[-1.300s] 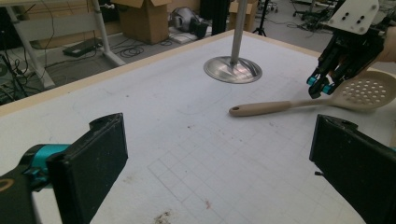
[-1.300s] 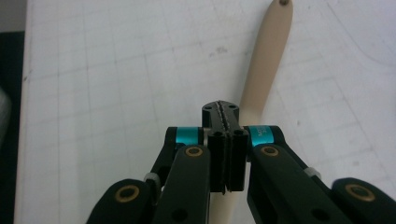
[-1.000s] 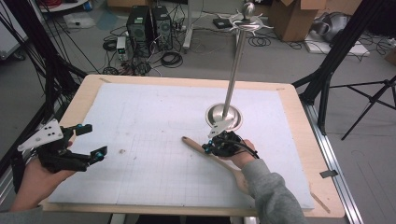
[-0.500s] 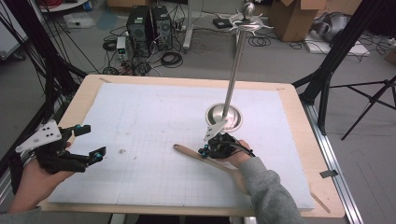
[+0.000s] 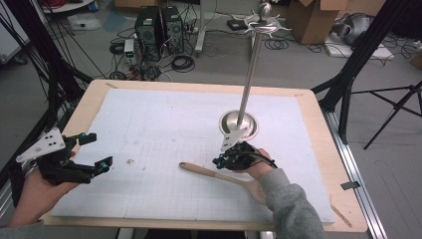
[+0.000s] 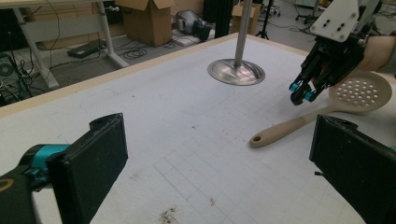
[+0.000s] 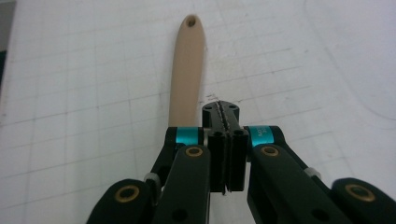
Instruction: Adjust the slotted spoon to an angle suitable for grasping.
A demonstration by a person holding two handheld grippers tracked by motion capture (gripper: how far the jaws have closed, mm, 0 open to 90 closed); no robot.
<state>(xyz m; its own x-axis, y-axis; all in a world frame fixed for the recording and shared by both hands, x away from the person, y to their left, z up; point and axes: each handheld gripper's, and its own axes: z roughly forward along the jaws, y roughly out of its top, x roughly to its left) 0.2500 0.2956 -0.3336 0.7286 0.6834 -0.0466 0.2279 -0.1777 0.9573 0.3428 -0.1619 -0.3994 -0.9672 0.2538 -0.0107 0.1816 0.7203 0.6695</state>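
Spoon point(image 5: 219, 174) flat on the mat just in front of the stand point(image 5: 239, 124), handle pointing left, head rightward. Right gripper point(image 5: 219, 162) pressed together, empty, right beside the handle. Left gripper point(image 5: 94, 152) spread apart, empty, well off left.

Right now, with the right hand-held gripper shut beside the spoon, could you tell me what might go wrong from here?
1. The right hand-held gripper is shut with nothing between its jaws, beside the beige slotted wooden spoon; closing again without re-aiming may miss the handle.
2. The tall metal stand with a round base rises close behind that gripper; a lift could knock its pole.
3. The left hand-held gripper is open and far from the spoon, so it cannot steady it.
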